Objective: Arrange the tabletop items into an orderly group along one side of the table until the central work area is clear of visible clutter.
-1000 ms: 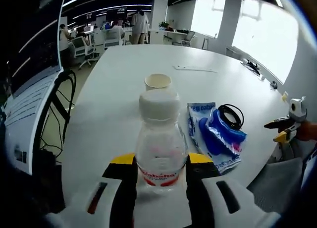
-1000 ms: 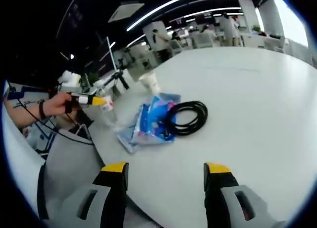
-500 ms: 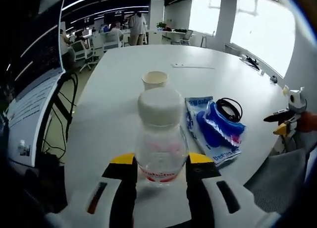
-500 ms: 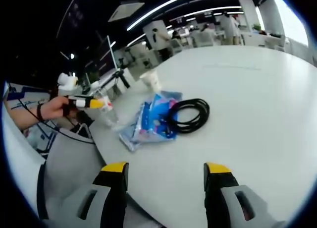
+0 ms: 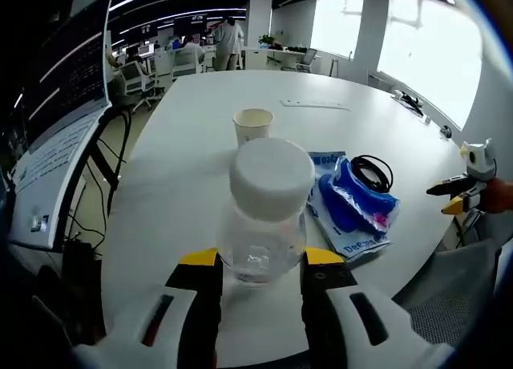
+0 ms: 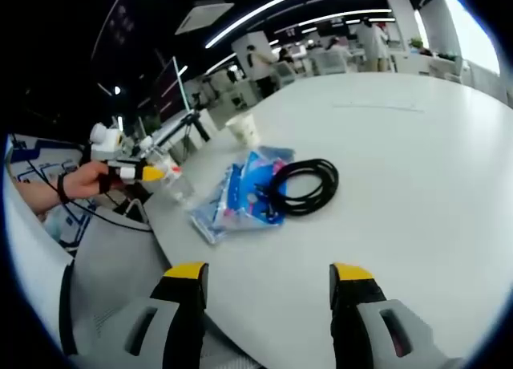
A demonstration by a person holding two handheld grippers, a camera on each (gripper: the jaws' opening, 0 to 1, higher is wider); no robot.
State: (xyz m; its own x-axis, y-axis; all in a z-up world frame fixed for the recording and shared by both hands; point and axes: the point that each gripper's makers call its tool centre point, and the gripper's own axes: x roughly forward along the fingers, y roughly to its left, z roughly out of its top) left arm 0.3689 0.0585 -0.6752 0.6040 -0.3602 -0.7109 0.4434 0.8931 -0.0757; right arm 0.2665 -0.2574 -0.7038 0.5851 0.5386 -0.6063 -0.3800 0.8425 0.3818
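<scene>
A clear plastic bottle (image 5: pixel 263 225) with a white cap sits between the jaws of my left gripper (image 5: pixel 260 261), which is shut on it; the bottle leans toward the camera. Behind it a paper cup (image 5: pixel 253 127) stands on the white table (image 5: pixel 192 160). To the right lie blue packets (image 5: pixel 353 212) with a coiled black cable (image 5: pixel 373 175) beside them. My right gripper (image 6: pixel 268 277) is open and holds nothing, near the table edge. In the right gripper view the cable (image 6: pixel 304 188) rests against the packets (image 6: pixel 239 199), with the cup (image 6: pixel 243 131) behind and the left gripper (image 6: pixel 148 173) holding the bottle (image 6: pixel 178 189).
A thin white strip (image 5: pixel 314 105) lies farther back on the table, and small dark items (image 5: pixel 409 106) sit near the far right edge. A monitor (image 5: pixel 64 88) and cables stand left of the table. Office chairs and people are far behind.
The bottle in my left gripper has tipped toward the camera, so its cap looks larger and the red label is out of sight. The right gripper has stayed put.
</scene>
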